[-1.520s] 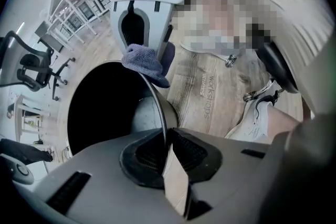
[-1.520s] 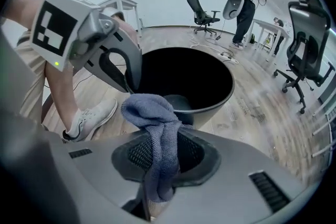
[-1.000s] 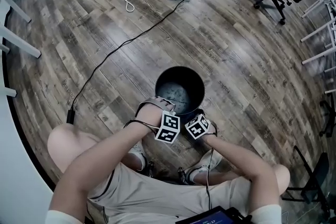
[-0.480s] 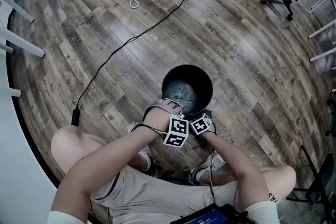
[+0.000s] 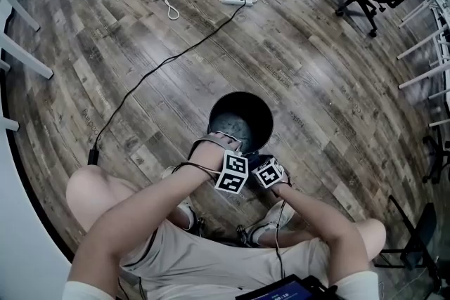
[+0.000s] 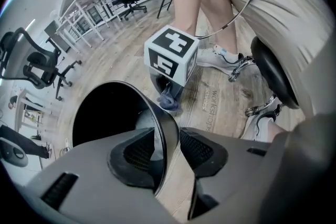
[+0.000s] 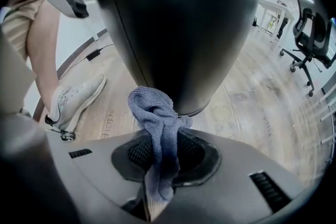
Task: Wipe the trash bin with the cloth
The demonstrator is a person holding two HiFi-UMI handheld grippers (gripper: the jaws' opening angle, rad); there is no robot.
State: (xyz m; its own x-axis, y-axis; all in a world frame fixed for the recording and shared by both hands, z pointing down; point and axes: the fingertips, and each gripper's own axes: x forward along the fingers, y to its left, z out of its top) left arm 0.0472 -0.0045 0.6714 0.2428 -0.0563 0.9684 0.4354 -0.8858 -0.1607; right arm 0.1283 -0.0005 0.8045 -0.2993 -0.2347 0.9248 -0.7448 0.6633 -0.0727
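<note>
One brace is judged lost: left tongs [image 6: 168, 150] have just been opened round the rim of the trash bin [image 5: 241, 119], cloth [image 7: 156, 128] clenched in right tongs [image 7: 164, 156].

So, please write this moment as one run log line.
left gripper: jaws just opening, rim of black round trash bin between them | right gripper: shut on blue-grey cloth | cloth: low beside bin's outer wall

The left gripper [image 6: 167, 153] has just been opening, fingers [image 6: 137, 153] apart astride the rim of the black round trash bin [image 6: 166, 126]; the right gripper [image 7: 160, 157] clamps a blue-grey cloth [image 7: 155, 113].
</note>
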